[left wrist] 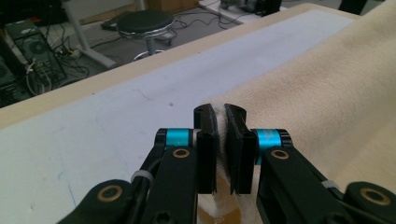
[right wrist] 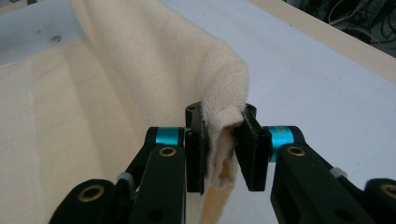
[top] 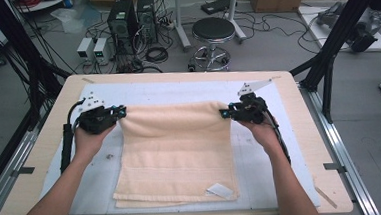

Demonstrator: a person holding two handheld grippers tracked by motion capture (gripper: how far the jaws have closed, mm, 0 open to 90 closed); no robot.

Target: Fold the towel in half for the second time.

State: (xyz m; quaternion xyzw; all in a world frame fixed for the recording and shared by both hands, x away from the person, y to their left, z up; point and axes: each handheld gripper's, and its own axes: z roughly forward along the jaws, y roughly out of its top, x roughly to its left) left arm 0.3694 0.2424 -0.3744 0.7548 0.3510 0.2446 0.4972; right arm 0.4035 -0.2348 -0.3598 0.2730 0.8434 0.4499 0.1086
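A cream towel (top: 176,148) lies on the white mat, its far edge lifted off the table and stretched between my two grippers. My left gripper (top: 121,112) is shut on the towel's far left corner; in the left gripper view the cloth (left wrist: 327,88) is squeezed thin between the black jaws of that gripper (left wrist: 220,135). My right gripper (top: 224,113) is shut on the far right corner, and in the right gripper view a thick fold of towel (right wrist: 140,84) bulges between the jaws of the gripper (right wrist: 222,140). The near part of the towel rests flat, with a white label (top: 218,190) at its front right.
The white mat (top: 281,147) covers a light wooden table (top: 304,110). Beyond the far edge stand a black stool (top: 213,33), computer towers (top: 123,21) and cables on the floor. Black frame posts (top: 339,33) rise at the right and left.
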